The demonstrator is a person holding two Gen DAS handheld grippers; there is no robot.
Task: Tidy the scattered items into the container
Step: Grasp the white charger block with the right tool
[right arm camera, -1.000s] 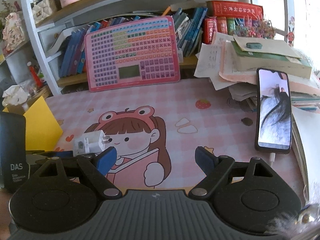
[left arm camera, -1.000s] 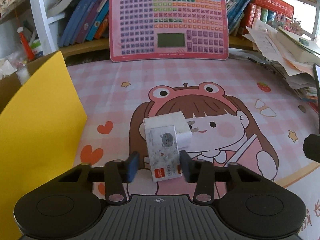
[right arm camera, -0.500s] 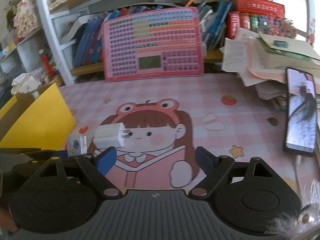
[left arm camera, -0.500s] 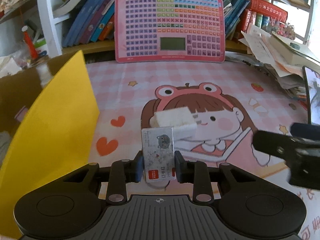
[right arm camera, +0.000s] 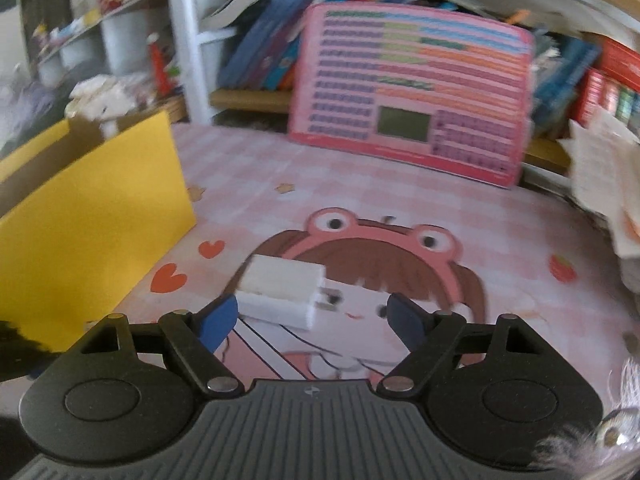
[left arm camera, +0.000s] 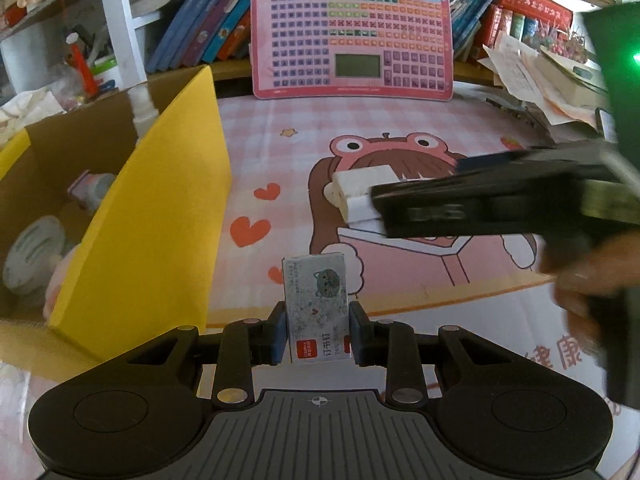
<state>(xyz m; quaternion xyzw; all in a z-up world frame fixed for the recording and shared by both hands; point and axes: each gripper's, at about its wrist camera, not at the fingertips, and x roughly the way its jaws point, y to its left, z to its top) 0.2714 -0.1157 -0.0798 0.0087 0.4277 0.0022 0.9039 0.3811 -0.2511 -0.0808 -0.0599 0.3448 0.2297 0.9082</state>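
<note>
A small staple box (left arm camera: 316, 304) with a cat picture is clamped upright in my left gripper (left arm camera: 316, 332), lifted off the pink mat beside the yellow flap (left arm camera: 152, 220) of the cardboard box. Several items lie inside that box. A white charger (right arm camera: 280, 292) lies on the mat over the cartoon girl. My right gripper (right arm camera: 316, 316) is down at the charger with its jaws wide and closing. The charger's near end sits between the fingertips, close to the left pad (right arm camera: 218, 318), and neither pad presses on it. In the left wrist view the charger (left arm camera: 360, 188) shows beside the right gripper's black body.
A pink button pad (left arm camera: 352, 36) leans on the bookshelf at the back. Loose papers (left arm camera: 540, 84) pile up at the right edge. A hand (left arm camera: 588, 272) holds the right gripper. The yellow flap (right arm camera: 92, 216) stands left of the charger.
My left gripper shut on the staple box and carried it up and left toward the cardboard box. My right gripper swung left and down to the charger, rolling as it went.
</note>
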